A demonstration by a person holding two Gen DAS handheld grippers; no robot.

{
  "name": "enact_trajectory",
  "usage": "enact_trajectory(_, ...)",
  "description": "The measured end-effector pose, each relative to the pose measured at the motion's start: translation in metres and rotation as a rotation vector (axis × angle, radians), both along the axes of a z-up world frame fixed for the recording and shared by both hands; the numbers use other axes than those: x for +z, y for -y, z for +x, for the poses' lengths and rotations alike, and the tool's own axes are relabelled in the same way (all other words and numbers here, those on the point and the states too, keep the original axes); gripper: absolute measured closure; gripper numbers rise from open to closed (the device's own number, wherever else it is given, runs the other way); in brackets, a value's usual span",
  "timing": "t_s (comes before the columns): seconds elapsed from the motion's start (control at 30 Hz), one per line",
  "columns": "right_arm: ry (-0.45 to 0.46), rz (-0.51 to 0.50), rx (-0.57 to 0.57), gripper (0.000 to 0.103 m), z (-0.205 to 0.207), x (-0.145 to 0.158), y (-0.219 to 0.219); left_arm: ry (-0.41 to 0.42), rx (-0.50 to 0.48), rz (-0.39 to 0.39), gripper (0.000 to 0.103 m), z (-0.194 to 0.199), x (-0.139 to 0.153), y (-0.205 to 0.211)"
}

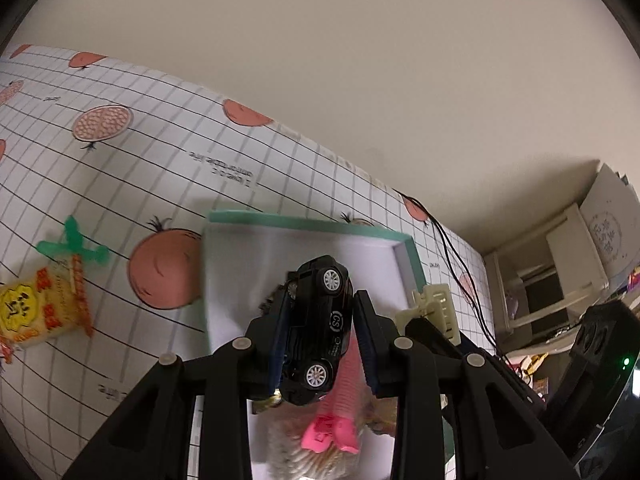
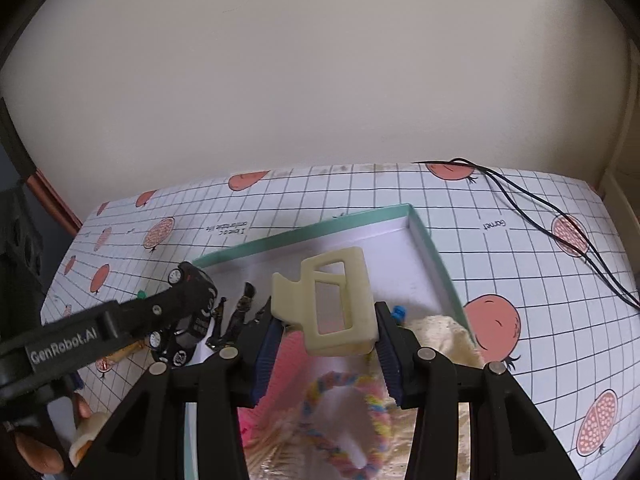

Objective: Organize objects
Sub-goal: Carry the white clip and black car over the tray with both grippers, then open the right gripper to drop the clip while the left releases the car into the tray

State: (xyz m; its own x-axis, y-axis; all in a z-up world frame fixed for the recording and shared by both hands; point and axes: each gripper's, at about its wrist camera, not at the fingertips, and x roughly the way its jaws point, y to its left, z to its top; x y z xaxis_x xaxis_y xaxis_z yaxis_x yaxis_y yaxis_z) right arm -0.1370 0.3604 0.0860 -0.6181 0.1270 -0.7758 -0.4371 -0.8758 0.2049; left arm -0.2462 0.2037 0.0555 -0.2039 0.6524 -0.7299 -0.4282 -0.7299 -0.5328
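Note:
My left gripper (image 1: 320, 328) is shut on a black toy car (image 1: 320, 328), held nose-up over the white tray with a green rim (image 1: 312, 222). The right wrist view shows the same car (image 2: 192, 280) clamped at the tray's left edge. My right gripper (image 2: 328, 332) is shut on a cream hair claw clip (image 2: 332, 300), held above the tray (image 2: 432, 248). The clip (image 1: 436, 308) also shows at the right of the left wrist view. Under the grippers, the tray holds a pink ribbed item (image 1: 344, 400), a pastel braided ring (image 2: 348, 420) and cream knitted fabric (image 2: 444, 336).
The table wears a gridded cloth with pomegranate prints (image 1: 160, 184). A yellow snack packet (image 1: 40, 308) and a green plastic piece (image 1: 72, 246) lie left of the tray. Black cables (image 2: 560, 232) trail over the right side. A hand (image 2: 36, 444) holds the left gripper's handle. White shelves (image 1: 560, 272) stand right.

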Motion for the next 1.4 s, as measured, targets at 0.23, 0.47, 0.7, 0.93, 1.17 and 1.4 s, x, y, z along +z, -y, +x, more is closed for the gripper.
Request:
enact_trajectory(0.23, 0.019, -0.001, 0.031, 0.055, 0.001, -0.004, -0.002, 0.025, -0.011, -0.005, 0.070, 0.005, -0.004, -0.011)
enact_trajectory(0.47, 0.038, -0.005, 0.051, 0.055, -0.001, -0.013, 0.002, 0.048, -0.006, -0.033, 0.070, 0.004, -0.012, -0.016)
enact_trajectory(0.7, 0.038, -0.009, 0.074, 0.047, -0.003, -0.012, 0.005, 0.054, -0.007, -0.034, 0.070, 0.006, -0.012, -0.016)
enact_trajectory(0.93, 0.029, 0.020, 0.090, 0.042, -0.003, -0.008, 0.012, 0.043, 0.016, -0.043, 0.070, 0.004, -0.008, -0.010)
enact_trajectory(1.17, 0.027, 0.031, 0.071, 0.042, -0.002, -0.007, 0.012, -0.028, 0.041, -0.106, 0.069, 0.003, -0.001, -0.009)
enact_trajectory(1.4, 0.026, 0.039, 0.029, 0.033, 0.001, -0.010, 0.003, -0.097, 0.076, -0.165, 0.052, 0.003, 0.004, -0.006)
